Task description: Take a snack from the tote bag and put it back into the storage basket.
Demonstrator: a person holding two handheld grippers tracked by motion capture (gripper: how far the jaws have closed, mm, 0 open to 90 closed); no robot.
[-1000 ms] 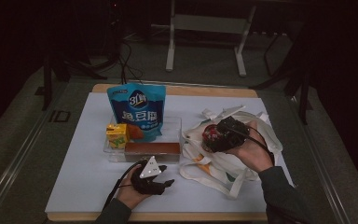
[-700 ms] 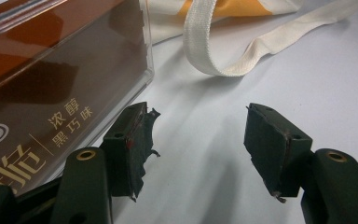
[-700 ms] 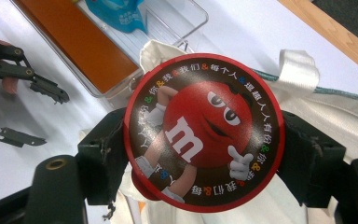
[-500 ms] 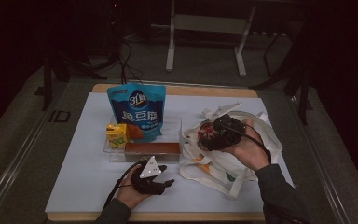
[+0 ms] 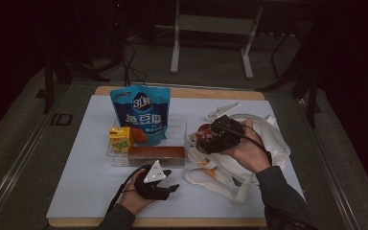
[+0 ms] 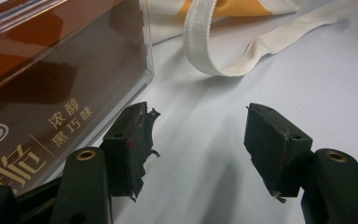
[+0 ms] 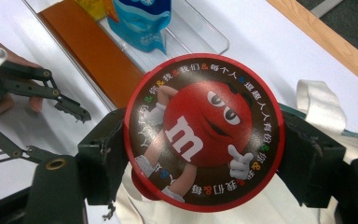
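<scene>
Two sets of tongs are in our hands. The right tongs (image 7: 205, 154) are clenched on the round red candy tin with a cartoon lid (image 7: 204, 133), pads pressing its rim from both sides; we hold it above the cream canvas tote bag (image 5: 249, 160) on the white tabletop (image 5: 76, 182). The left tongs (image 6: 196, 140) stand released, nothing between the pads, just beside the brown chocolate box (image 6: 51, 93) in the clear plastic tray (image 5: 117, 160).
</scene>
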